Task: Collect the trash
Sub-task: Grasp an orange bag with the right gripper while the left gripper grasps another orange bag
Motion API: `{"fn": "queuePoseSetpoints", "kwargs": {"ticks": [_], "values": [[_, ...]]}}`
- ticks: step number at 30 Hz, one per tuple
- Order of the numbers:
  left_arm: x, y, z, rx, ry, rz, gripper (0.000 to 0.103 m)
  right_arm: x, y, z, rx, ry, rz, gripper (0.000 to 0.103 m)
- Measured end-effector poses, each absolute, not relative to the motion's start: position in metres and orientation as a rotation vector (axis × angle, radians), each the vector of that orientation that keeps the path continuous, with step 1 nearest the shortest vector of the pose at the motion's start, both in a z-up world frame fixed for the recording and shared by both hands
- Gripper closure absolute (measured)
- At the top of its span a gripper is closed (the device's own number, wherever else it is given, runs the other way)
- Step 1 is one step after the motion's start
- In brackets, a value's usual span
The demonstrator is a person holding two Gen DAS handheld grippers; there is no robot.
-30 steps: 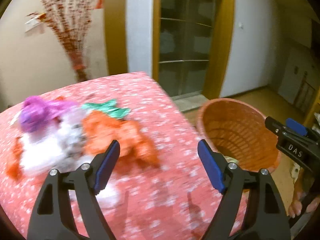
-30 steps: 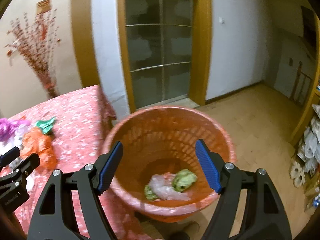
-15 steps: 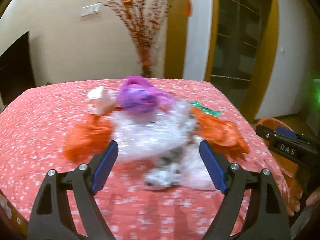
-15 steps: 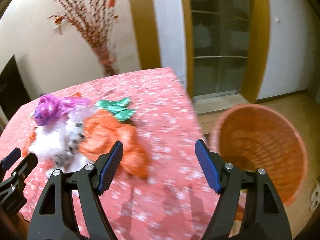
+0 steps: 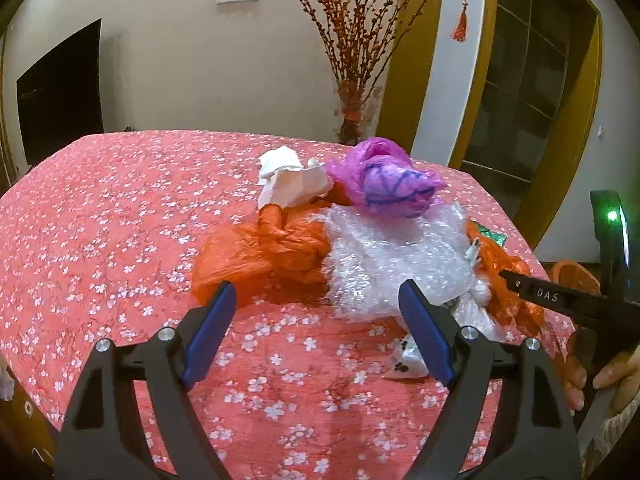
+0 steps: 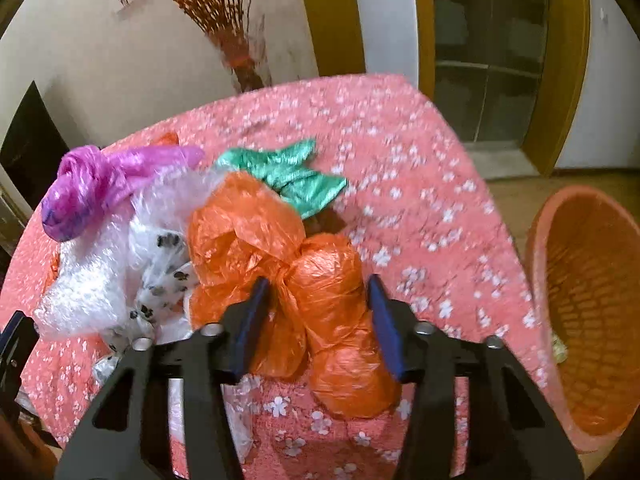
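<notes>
Most of the trash is still piled on the table [image 5: 100, 208]: orange bag [image 6: 320, 280], bubble wrap [image 5: 392, 256], purple bag [image 5: 388, 180], white paper [image 5: 288, 180], green wrapper [image 6: 296, 176], a second orange bag [image 5: 264, 252] and a spotted scrap [image 6: 168, 276]. The right gripper [image 6: 316, 308] is closing, with the near lobe of the orange bag set between its pads; firm pad contact cannot be confirmed yet. The left gripper [image 5: 316, 312] is held wide apart and empty, just short of the bubble wrap. The basket [image 6: 588, 296] is seen past the table edge, with only a small scrap visible at its wall. Progress is judged early: nearly every piece is left to be carried over.
</notes>
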State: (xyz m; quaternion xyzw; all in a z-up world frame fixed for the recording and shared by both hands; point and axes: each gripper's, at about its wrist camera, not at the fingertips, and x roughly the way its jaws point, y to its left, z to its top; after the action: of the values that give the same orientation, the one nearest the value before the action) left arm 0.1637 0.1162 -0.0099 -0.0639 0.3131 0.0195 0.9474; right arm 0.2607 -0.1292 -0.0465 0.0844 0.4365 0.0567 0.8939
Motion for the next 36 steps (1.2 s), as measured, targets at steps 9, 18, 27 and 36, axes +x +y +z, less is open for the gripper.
{"fn": "queuePoseSetpoints", "kwargs": {"ticks": [9, 18, 27, 36], "values": [[0.171, 0.133, -0.015, -0.164, 0.658, 0.080, 0.021, 0.242, -0.135, -0.042, 0.168, 0.858, 0.103, 0.083], [0.198, 0.157, -0.008, -0.173, 0.674, 0.126, 0.022, 0.212, -0.153, -0.022, 0.132, 0.774, 0.027, 0.083], [0.245, 0.160, -0.019, -0.213, 0.775, 0.073, 0.038, 0.202, -0.160, -0.024, 0.127, 0.781, 0.004, 0.083], [0.251, 0.142, -0.029, -0.203, 0.809, -0.016, 0.082, 0.194, -0.158, -0.022, 0.117, 0.783, -0.002, 0.083]]}}
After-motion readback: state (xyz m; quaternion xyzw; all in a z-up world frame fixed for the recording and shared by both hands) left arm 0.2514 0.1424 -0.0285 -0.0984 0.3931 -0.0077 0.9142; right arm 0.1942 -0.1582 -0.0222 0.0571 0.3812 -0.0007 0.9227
